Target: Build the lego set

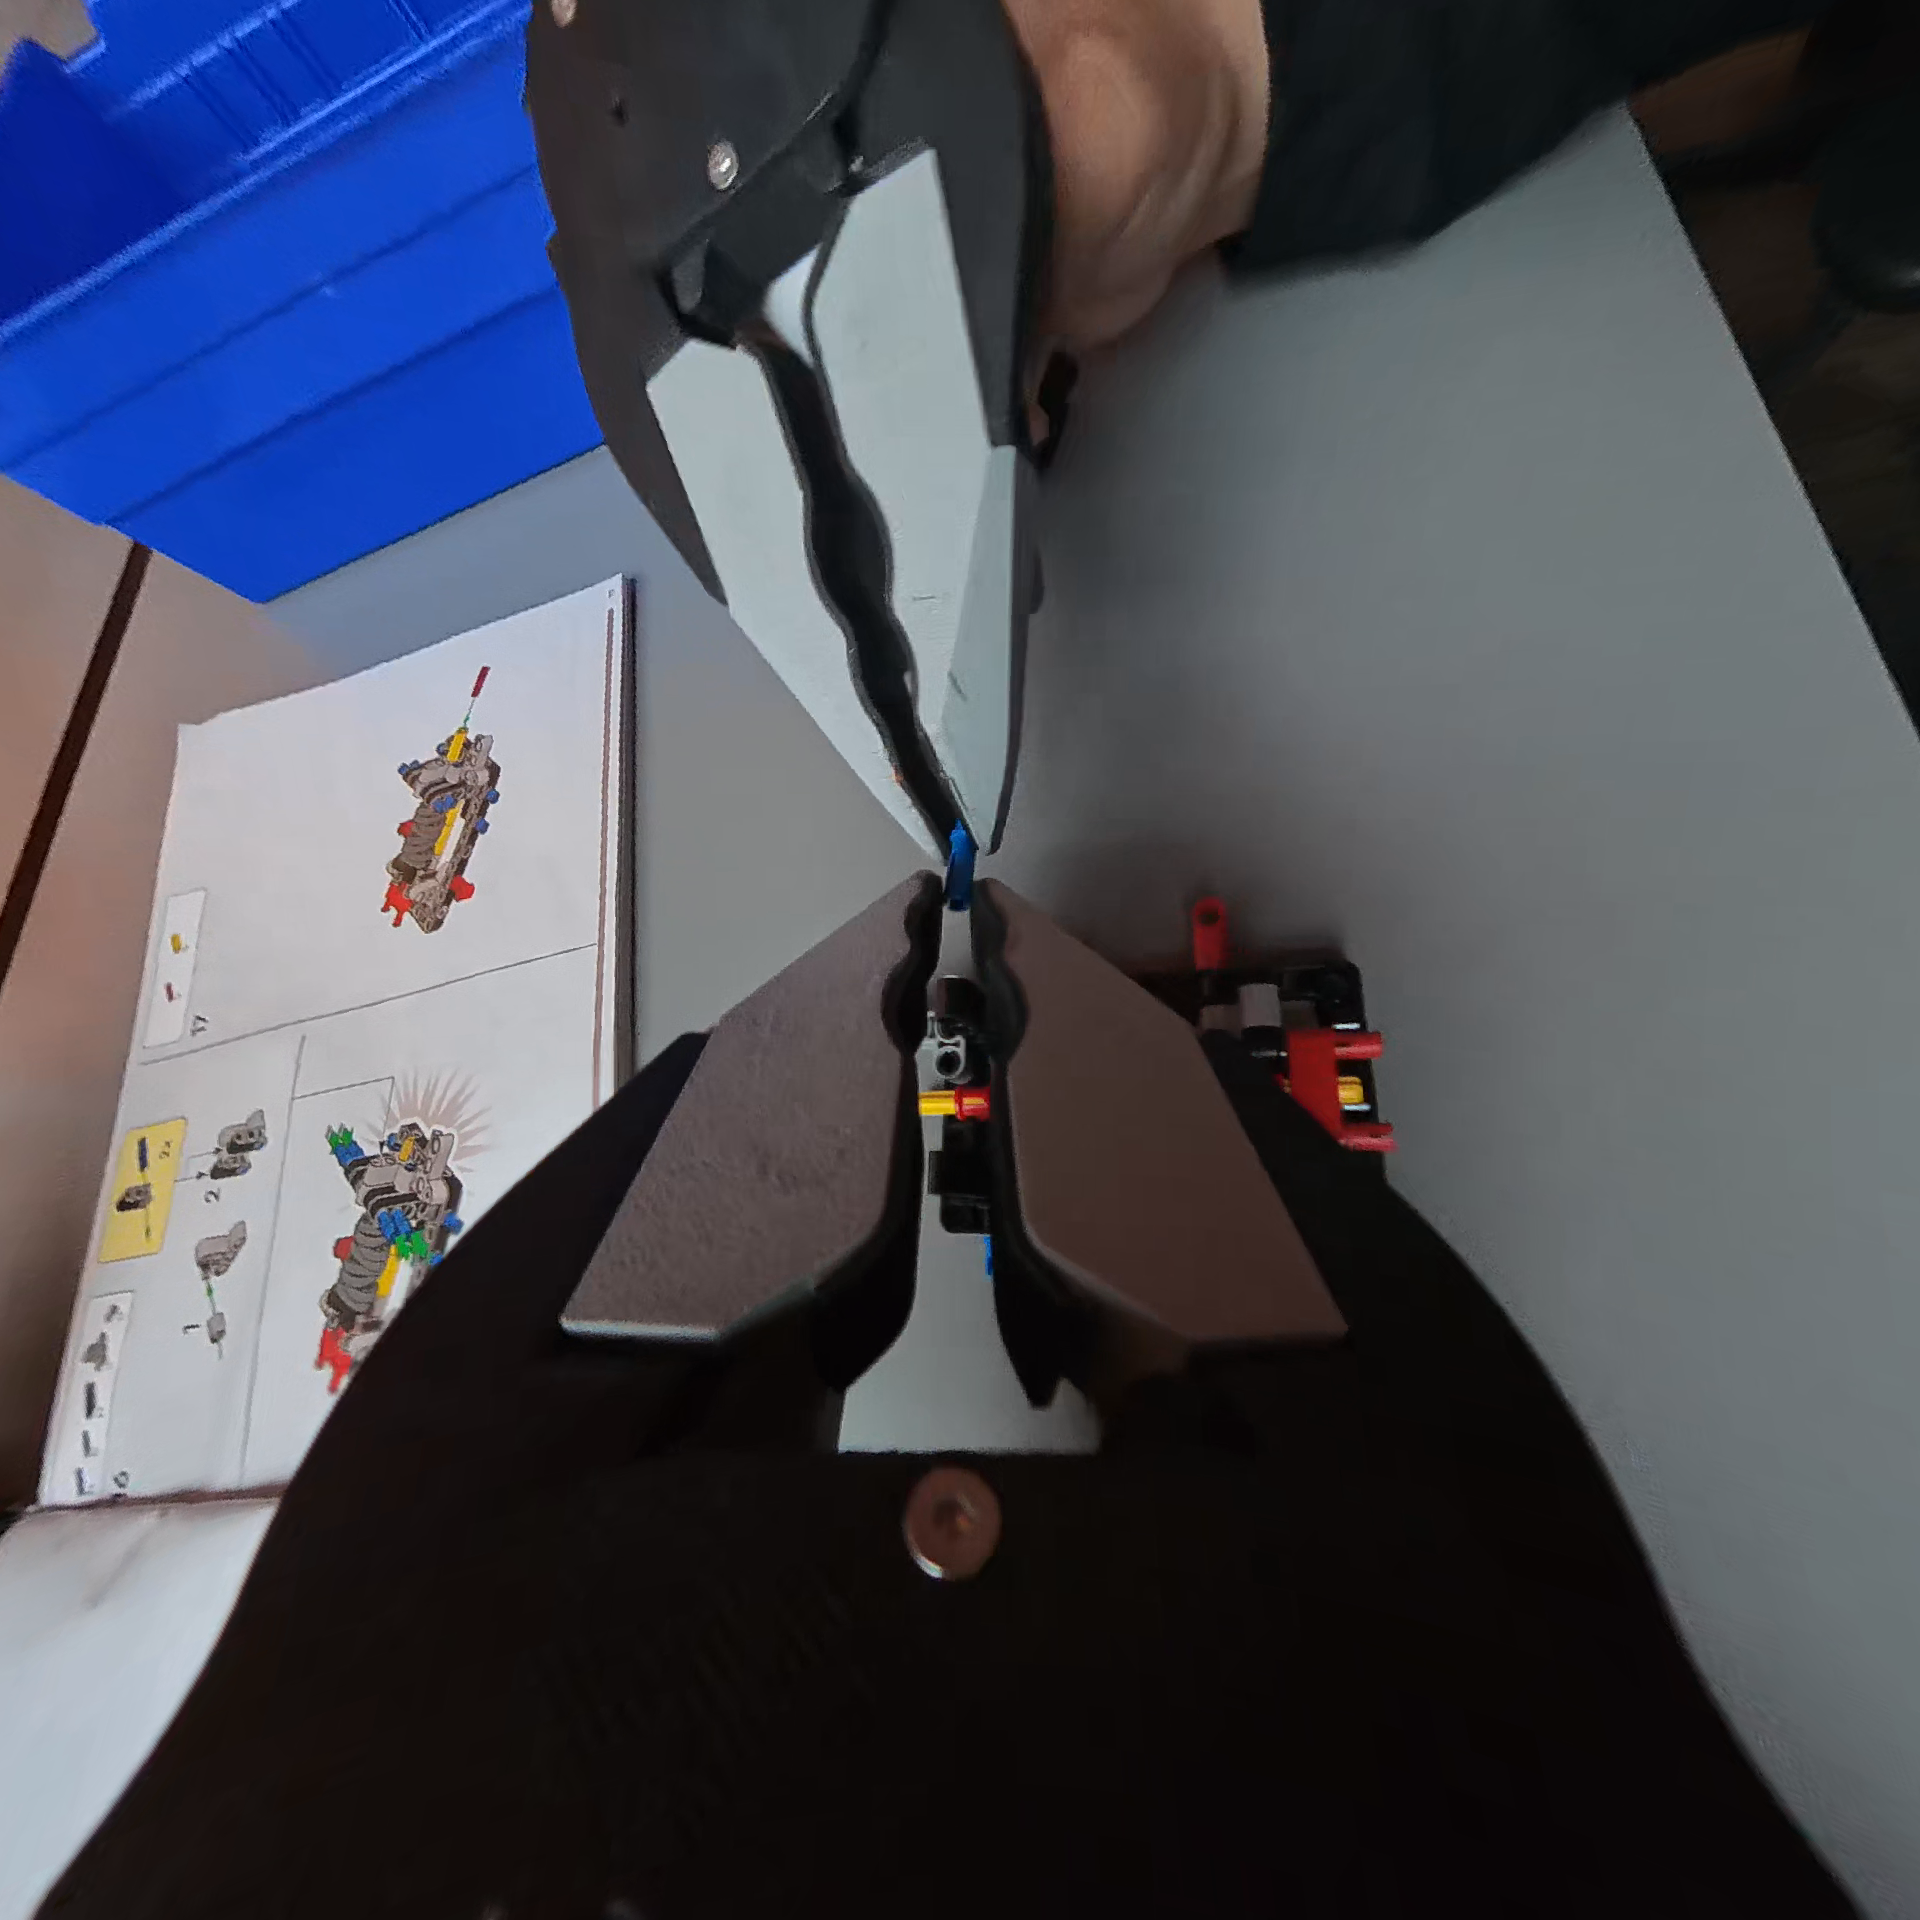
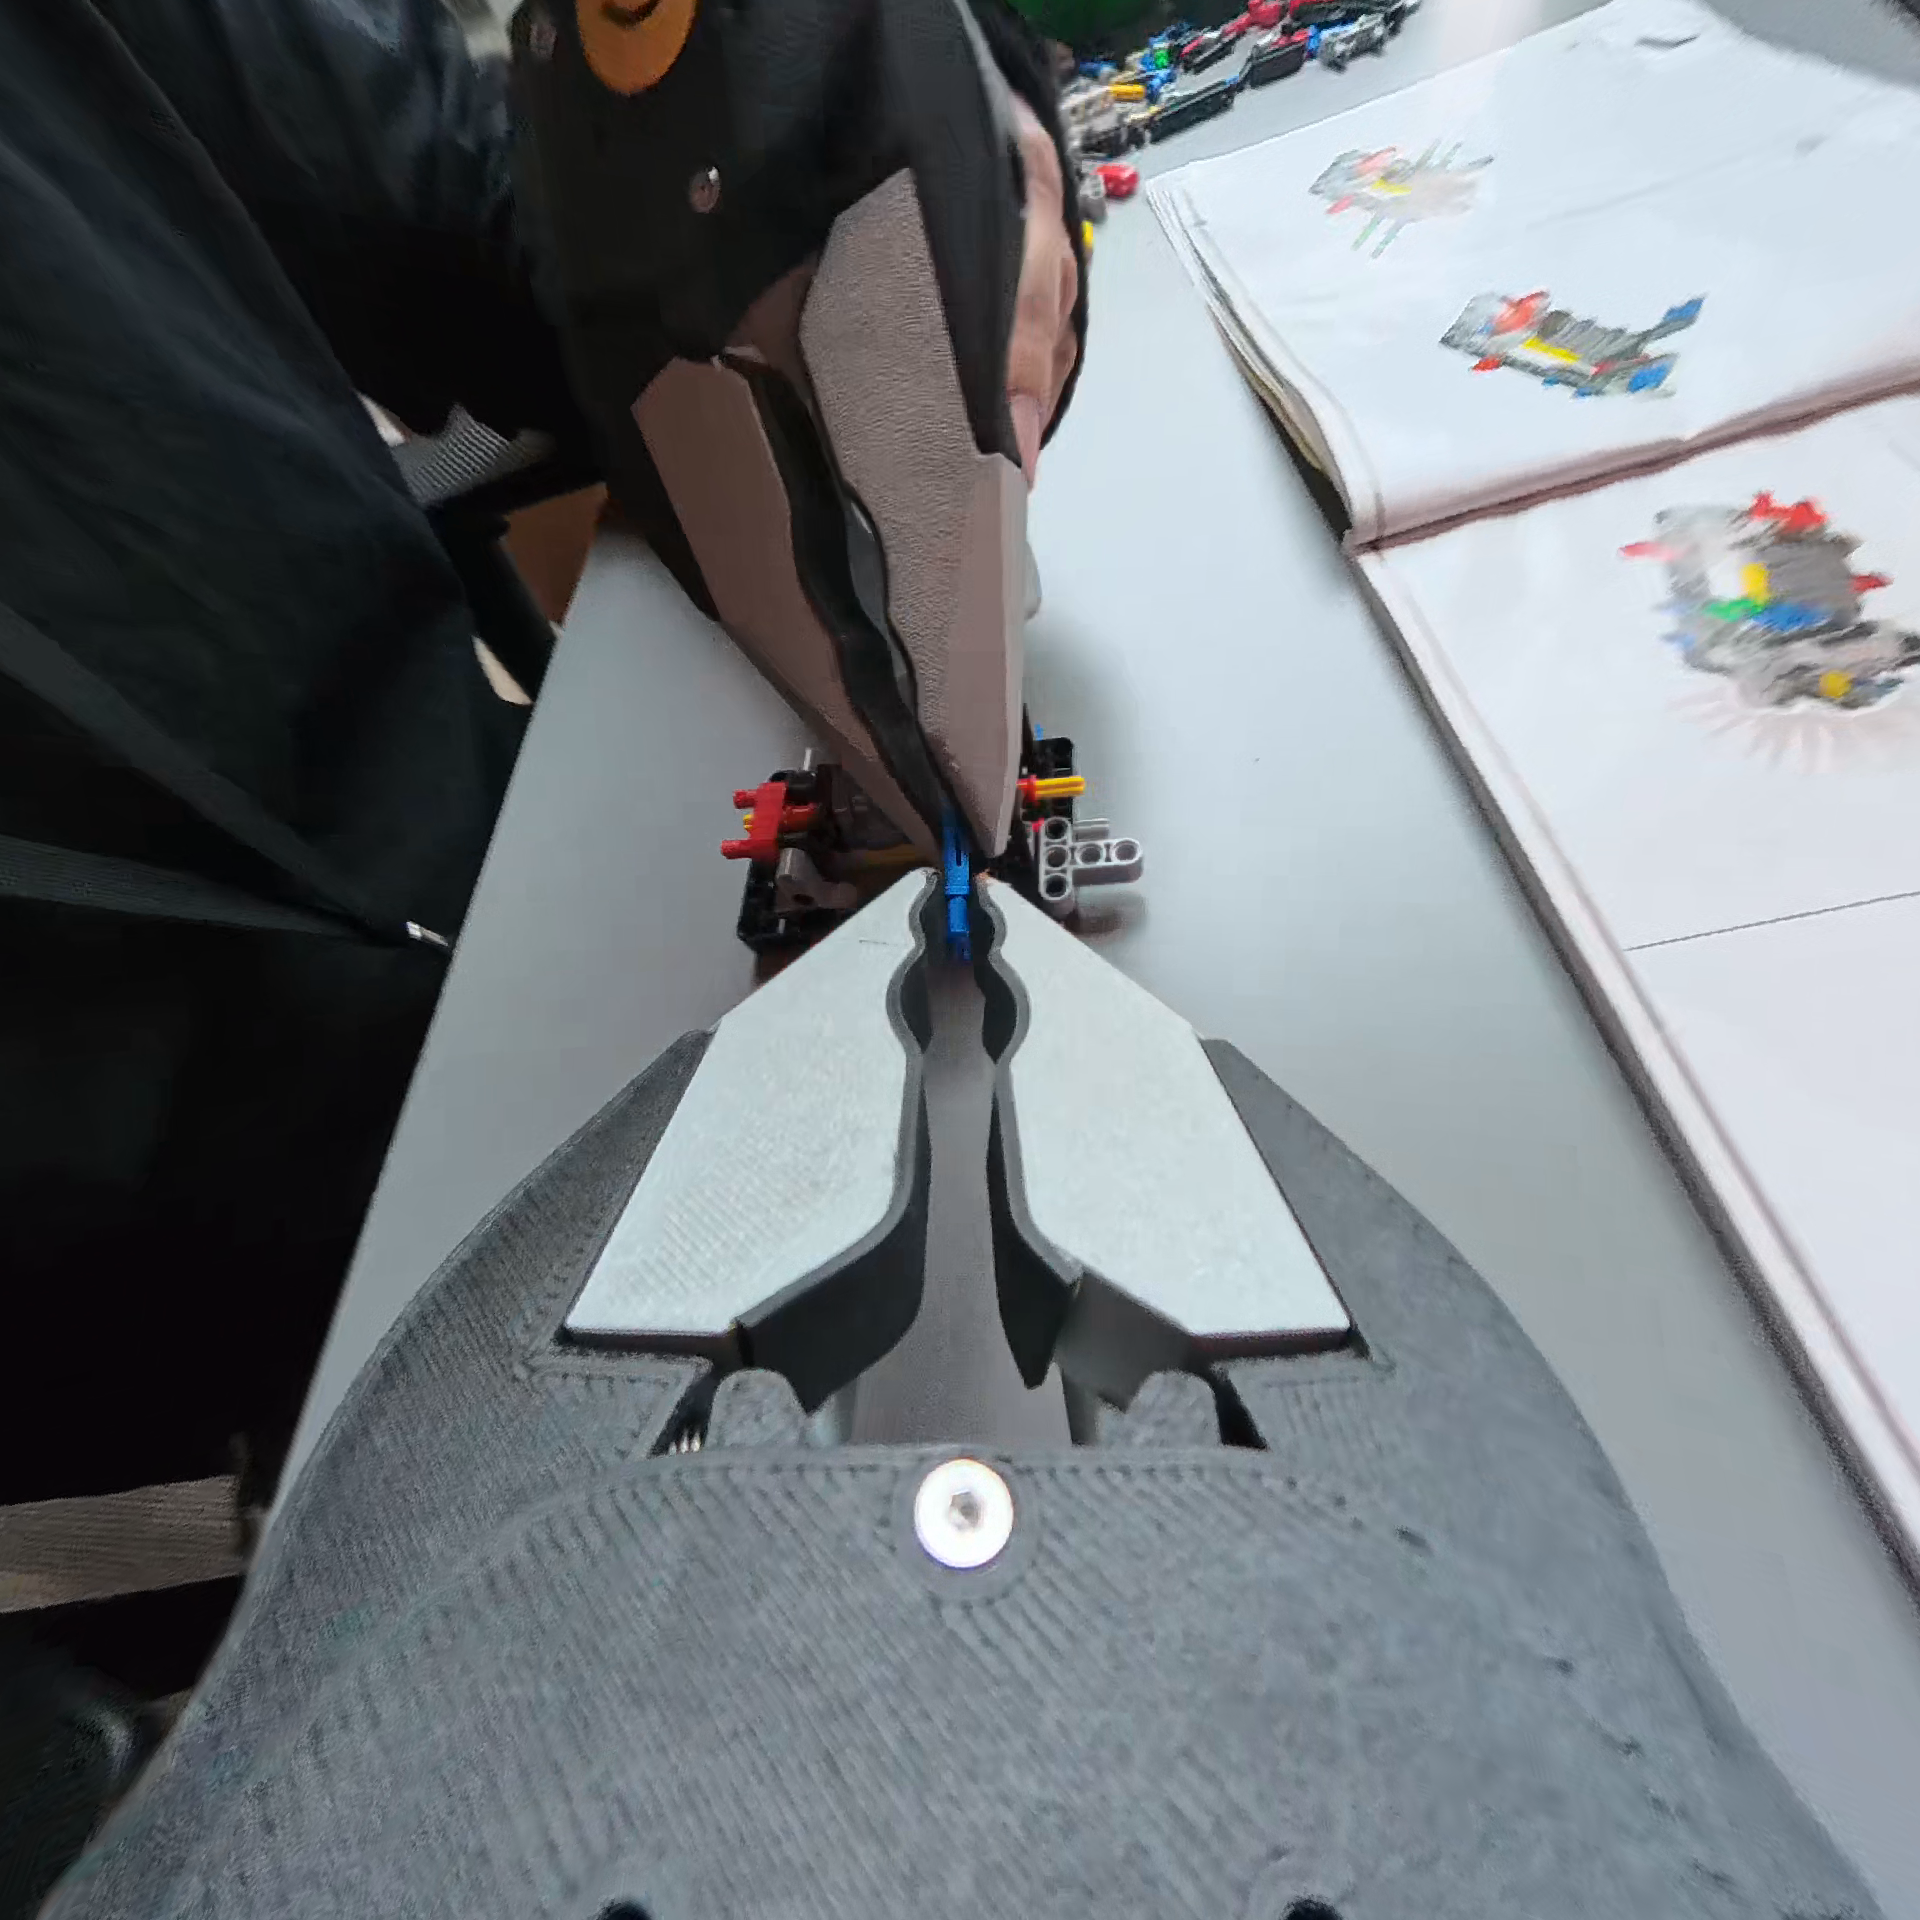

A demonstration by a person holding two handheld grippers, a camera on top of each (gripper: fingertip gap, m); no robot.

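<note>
Only partly built: black and red chassis on the grey table, just behind the grippers. Between both tips, one blue pin. Right gripper narrow, gripping this pin; left gripper narrow too, touching its other end, real grip impossible to tell. Open instruction booklet beside, loose parts farther, blue crate behind. Most steps probably left; left gripper hiding part of chassis.

Likely an office: grey desk, blue crate.
</note>
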